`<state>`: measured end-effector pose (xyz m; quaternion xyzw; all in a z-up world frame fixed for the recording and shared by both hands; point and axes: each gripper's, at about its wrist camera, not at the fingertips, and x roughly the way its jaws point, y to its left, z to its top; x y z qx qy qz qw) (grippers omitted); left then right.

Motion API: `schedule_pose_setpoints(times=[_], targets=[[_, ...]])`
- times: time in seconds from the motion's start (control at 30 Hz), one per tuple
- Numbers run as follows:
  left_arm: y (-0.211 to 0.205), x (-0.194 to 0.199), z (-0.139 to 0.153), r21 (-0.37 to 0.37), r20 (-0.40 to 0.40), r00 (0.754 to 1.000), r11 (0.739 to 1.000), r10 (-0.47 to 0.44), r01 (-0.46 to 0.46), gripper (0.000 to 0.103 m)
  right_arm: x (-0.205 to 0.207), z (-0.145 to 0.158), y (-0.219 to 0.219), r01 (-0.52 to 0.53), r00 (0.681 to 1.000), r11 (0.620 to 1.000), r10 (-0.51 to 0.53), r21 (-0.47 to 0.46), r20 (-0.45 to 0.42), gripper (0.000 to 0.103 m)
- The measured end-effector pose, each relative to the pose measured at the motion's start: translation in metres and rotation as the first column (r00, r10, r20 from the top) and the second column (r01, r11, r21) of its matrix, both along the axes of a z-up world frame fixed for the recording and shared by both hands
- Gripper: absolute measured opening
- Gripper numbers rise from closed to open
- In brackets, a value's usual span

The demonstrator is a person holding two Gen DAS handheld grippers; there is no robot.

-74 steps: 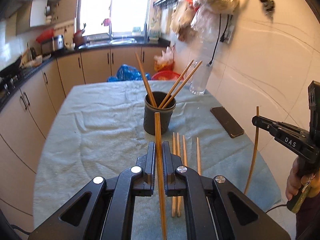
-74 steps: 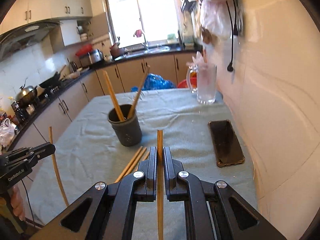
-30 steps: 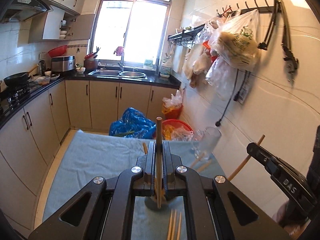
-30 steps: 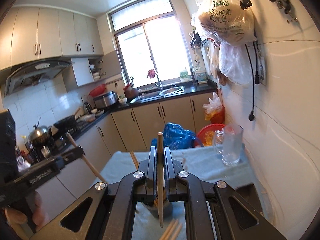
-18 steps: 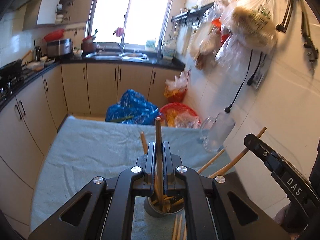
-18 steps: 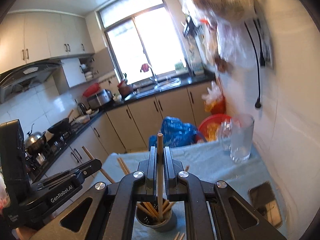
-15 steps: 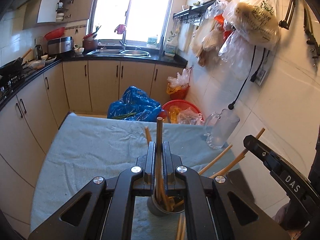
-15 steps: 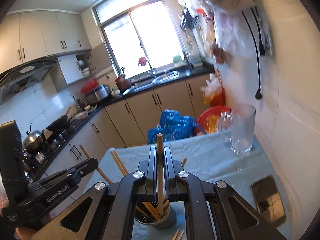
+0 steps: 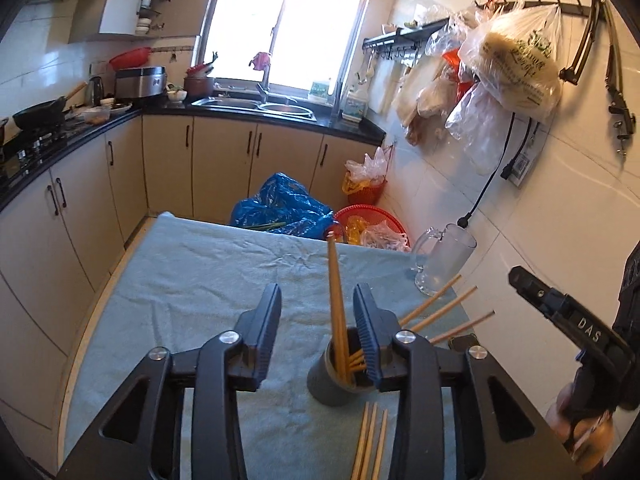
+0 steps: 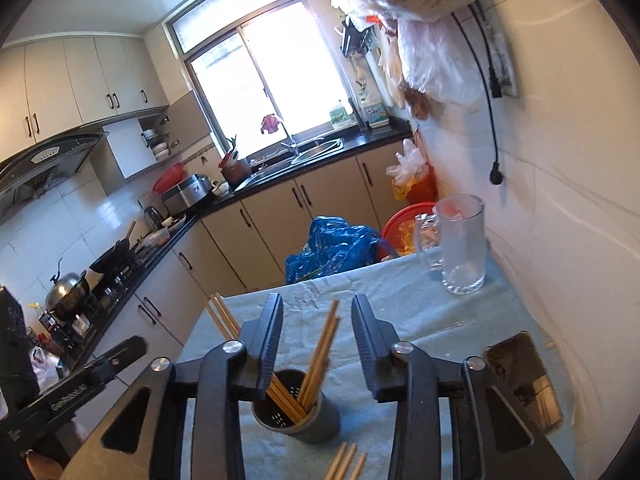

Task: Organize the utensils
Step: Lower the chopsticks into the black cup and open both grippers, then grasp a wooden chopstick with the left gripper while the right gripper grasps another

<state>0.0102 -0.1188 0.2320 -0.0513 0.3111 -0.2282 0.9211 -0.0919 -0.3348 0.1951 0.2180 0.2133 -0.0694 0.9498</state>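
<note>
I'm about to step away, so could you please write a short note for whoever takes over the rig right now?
Left gripper: open, holding nothing, above the holder.
Right gripper: open, holding nothing, also above the holder.
Dark utensil holder stands on the blue-grey cloth; several chopsticks stand in it.
Left to do: three loose chopsticks lie on the cloth just in front of the holder; pick them up and drop them in.

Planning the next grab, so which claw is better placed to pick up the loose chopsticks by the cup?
Either, nearly. Both claws are open above the cup. The loose chopsticks lie just under the left claw, slightly closer than to the right claw.
</note>
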Motion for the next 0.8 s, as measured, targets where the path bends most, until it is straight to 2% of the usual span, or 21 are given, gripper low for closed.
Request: schedule_pose_setpoints(times=[0.13,0.27,0.53,0.6,0.7,0.77,0.8], targets=[[0.027,-0.026,-0.001,-0.01,0.013,0.999,0.999,0.031,-0.031,0.048,-0.027,0.002,0.0,0.0,1.0,1.0,-0.001,-0.021,-0.013,0.05],[0.045,-0.052,-0.012,0.026,0.02,0.999,0.999,0.047,-0.047,0.051,-0.052,-0.003,0.0,-0.008,0.998,0.999,0.005,-0.039,-0.057,0.055],[0.059,-0.082,-0.053,0.106,-0.046,0.999,0.994,0.028,-0.023,0.052,-0.111,-0.026,-0.006,-0.035,0.977,0.99,0.006,-0.134,-0.215,0.066],[0.056,-0.086,-0.066,0.137,-0.072,0.997,0.99,0.019,-0.009,0.052,-0.125,-0.027,-0.012,-0.033,0.967,0.983,-0.013,-0.18,-0.253,0.066],[0.052,-0.089,-0.083,0.166,-0.105,0.995,0.986,0.003,0.015,0.052,-0.146,-0.021,-0.021,-0.033,0.948,0.95,-0.069,-0.312,-0.31,0.07],[0.045,-0.09,-0.101,0.175,-0.145,0.989,0.983,-0.022,0.047,0.052,-0.161,-0.015,-0.026,-0.028,0.934,0.897,-0.134,-0.44,-0.332,0.082],[0.043,-0.089,-0.107,0.176,-0.159,0.987,0.983,-0.029,0.058,0.052,-0.164,-0.014,-0.028,-0.029,0.929,0.881,-0.151,-0.473,-0.339,0.084]])
